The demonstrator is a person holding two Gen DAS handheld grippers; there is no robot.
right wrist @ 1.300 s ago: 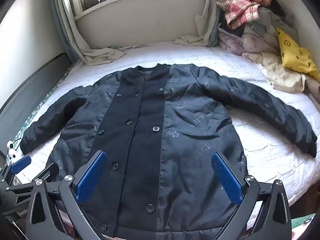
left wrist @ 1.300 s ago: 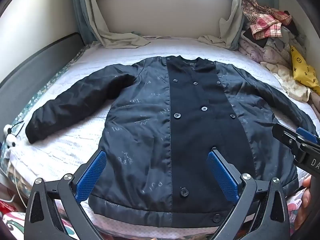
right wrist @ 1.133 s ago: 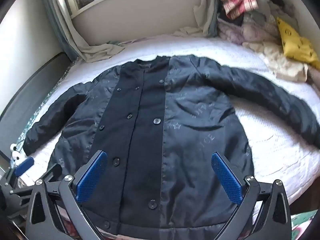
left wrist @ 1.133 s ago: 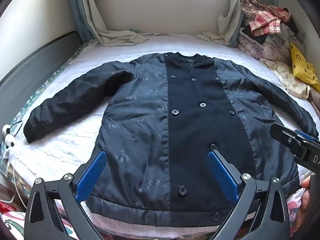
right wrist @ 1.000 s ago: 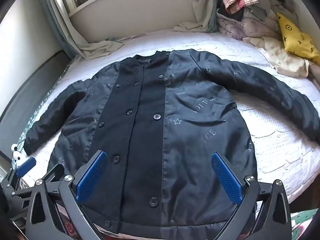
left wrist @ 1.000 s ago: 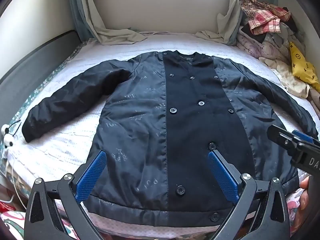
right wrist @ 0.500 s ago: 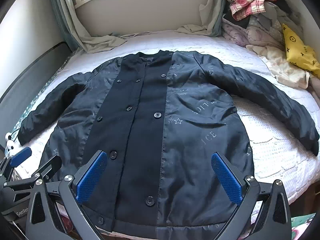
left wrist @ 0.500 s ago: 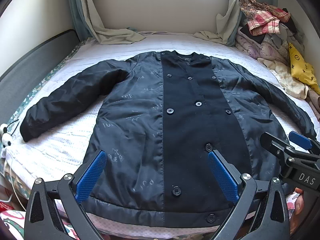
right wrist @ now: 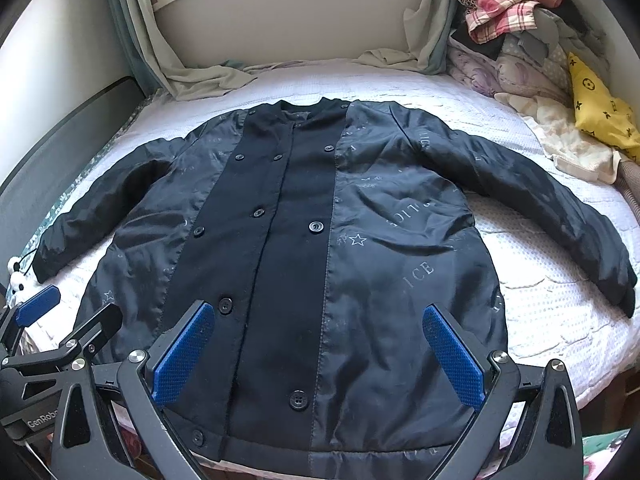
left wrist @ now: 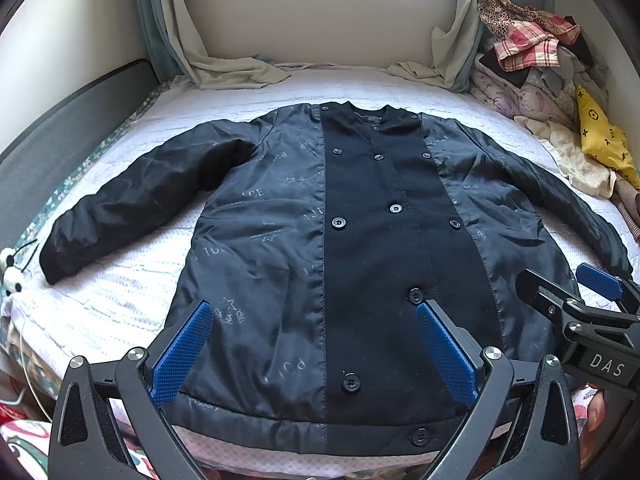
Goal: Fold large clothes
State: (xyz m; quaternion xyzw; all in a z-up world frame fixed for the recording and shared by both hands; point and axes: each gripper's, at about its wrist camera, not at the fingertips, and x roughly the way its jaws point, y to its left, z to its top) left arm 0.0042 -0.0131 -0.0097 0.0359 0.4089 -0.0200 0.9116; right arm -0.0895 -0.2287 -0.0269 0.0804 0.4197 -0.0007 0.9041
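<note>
A dark navy buttoned jacket (left wrist: 360, 248) (right wrist: 320, 260) lies flat and face up on the white bedspread (left wrist: 120, 300), both sleeves spread out sideways and its hem at the near edge. My left gripper (left wrist: 314, 354) hovers open above the hem, left of the button placket, holding nothing. My right gripper (right wrist: 318, 354) hovers open above the hem on the jacket's right half, also holding nothing. Each gripper shows in the other's view: the right gripper (left wrist: 568, 292) at the far right, the left gripper (right wrist: 68, 312) at the far left.
A heap of clothes (left wrist: 532, 60) and a yellow patterned cushion (left wrist: 604, 140) fill the bed's right side. Curtains (left wrist: 224, 64) drape onto the bed under the window. A dark headboard panel (left wrist: 68, 132) runs along the left. A small panda toy (left wrist: 10, 276) sits at the left edge.
Both grippers have stayed open and drifted slightly, so the jacket sits a little differently in each view. The right gripper shows more fully at the left wrist view's right edge.
</note>
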